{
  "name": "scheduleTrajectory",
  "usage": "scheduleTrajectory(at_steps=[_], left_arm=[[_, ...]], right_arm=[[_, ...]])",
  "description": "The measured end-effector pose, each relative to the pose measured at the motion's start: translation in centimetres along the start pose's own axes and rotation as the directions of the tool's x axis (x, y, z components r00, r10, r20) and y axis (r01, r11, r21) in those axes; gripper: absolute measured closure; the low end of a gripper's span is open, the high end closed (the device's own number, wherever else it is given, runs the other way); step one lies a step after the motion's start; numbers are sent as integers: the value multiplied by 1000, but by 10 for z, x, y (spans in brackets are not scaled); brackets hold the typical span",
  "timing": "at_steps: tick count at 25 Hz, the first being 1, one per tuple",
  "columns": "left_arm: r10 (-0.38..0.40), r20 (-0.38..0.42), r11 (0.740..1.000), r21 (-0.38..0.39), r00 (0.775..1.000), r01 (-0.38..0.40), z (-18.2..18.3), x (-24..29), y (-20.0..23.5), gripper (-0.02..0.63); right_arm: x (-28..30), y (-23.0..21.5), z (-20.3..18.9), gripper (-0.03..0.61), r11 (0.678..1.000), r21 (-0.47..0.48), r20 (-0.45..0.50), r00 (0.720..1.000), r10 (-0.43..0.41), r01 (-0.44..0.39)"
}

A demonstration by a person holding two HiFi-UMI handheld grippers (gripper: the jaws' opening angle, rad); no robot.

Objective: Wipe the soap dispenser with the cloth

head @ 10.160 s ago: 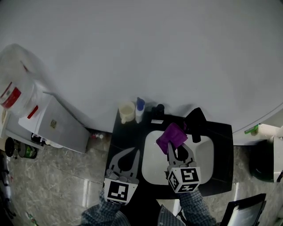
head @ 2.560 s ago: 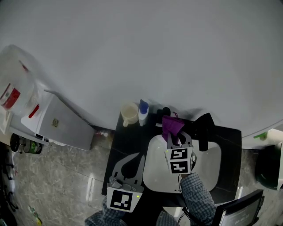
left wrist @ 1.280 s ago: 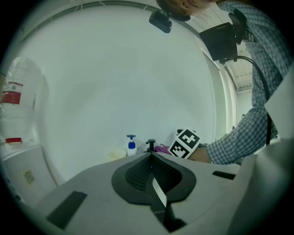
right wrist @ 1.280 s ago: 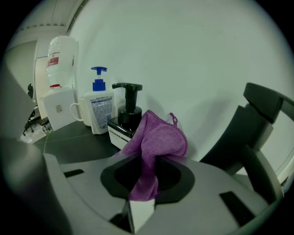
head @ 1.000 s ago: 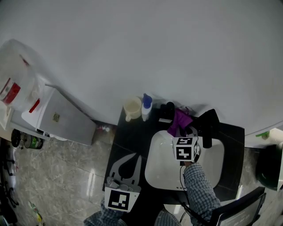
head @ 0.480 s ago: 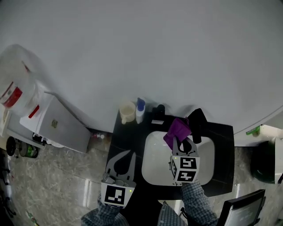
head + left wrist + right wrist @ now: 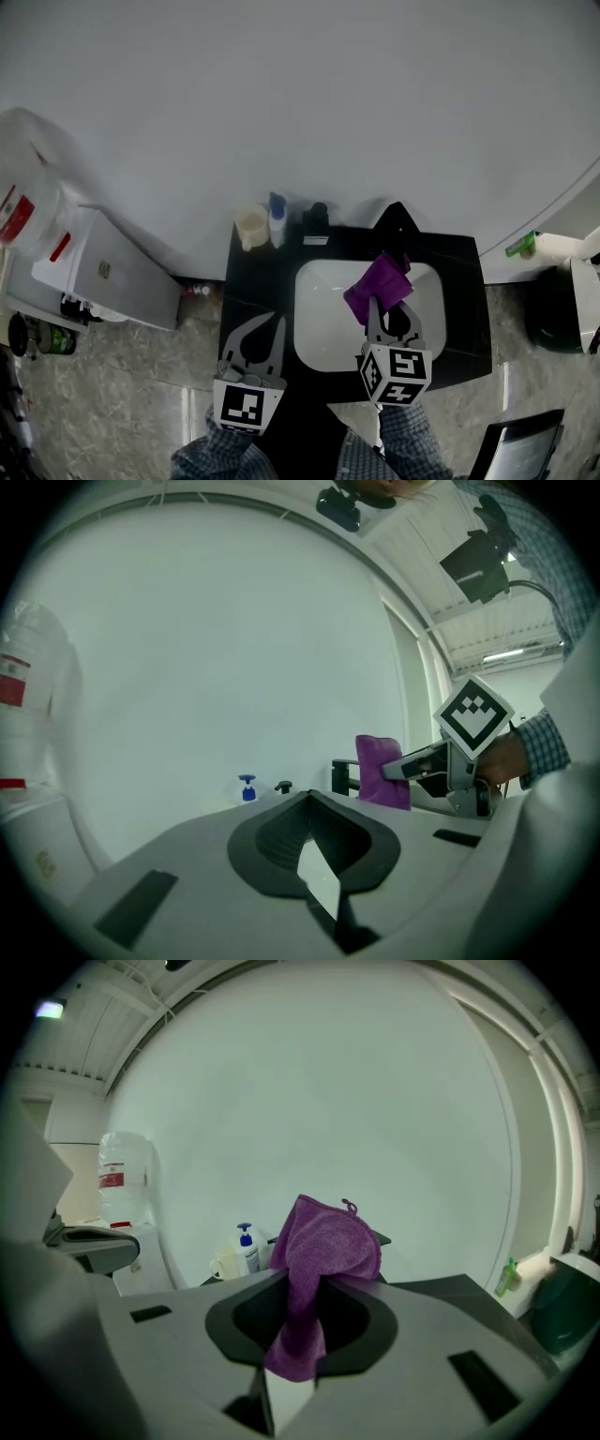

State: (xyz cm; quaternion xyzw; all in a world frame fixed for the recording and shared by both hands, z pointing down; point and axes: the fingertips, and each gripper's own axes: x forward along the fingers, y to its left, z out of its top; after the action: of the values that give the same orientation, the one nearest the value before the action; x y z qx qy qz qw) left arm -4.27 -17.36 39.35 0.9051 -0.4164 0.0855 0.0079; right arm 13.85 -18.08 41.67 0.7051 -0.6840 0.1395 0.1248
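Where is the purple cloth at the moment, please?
Head view: the purple cloth is clamped in the right claw, over the white sink, near the black faucet.

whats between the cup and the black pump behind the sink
A white bottle with a blue pump top stands between the cup and the black pump, seen in the head view.
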Motion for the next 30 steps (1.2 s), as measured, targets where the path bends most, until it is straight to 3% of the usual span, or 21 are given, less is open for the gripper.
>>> scheduleTrajectory(at_steps=[6, 17, 25, 30], left_arm=[[-40, -7, 999, 12, 999, 40, -2, -14, -19, 612], [12, 48, 1000, 13, 999, -13, 15, -69, -58, 612], [38, 33, 999, 26, 999, -39, 4, -132, -140, 612], [49, 47, 999, -8, 998, -49, -6, -169, -196, 612]], right_arm=[[-31, -3, -10, 499, 999, 9, 12, 999, -35, 35], [-86, 13, -24, 499, 999, -34, 28, 999, 33, -32], [-174, 2, -56, 499, 994, -54, 52, 994, 94, -91], [-233, -4, -85, 499, 989, -68, 60, 989, 134, -130]])
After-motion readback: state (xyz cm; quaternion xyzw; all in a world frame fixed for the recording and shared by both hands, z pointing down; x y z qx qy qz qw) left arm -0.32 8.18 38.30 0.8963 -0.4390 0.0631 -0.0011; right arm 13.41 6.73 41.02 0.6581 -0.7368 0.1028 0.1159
